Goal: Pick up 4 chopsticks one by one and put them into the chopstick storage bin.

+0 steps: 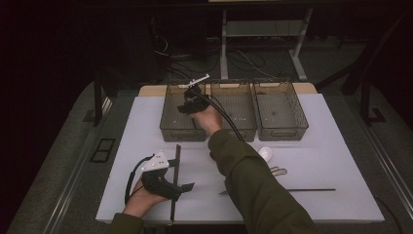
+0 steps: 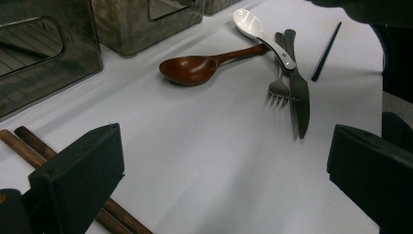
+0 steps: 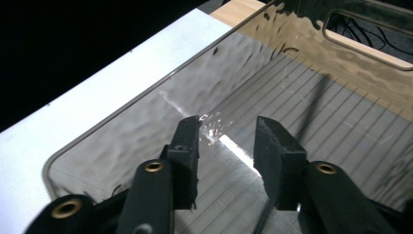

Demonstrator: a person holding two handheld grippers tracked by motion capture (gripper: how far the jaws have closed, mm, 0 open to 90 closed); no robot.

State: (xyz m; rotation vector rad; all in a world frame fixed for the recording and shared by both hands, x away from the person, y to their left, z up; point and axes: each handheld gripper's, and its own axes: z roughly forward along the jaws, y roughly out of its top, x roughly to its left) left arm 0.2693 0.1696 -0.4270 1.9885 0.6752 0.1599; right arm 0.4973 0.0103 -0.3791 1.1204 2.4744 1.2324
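Leftmost smoky clear bin [image 1: 171, 127], ribbed floor, upright at the table's far edge, a dark chopstick [image 3: 311, 109] inside.

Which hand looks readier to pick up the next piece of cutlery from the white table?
The left. Its gripper rests open on the table, beside the brown wooden chopsticks and facing the dark wooden spoon. The right gripper hangs over the leftmost clear plastic bin.

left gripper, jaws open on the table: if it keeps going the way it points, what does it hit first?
Probably the fork and the knife beside it: the left gripper looks over bare white table toward them. The brown wooden spoon lies left of that line. Depth is hard to judge, so take this as a guess.
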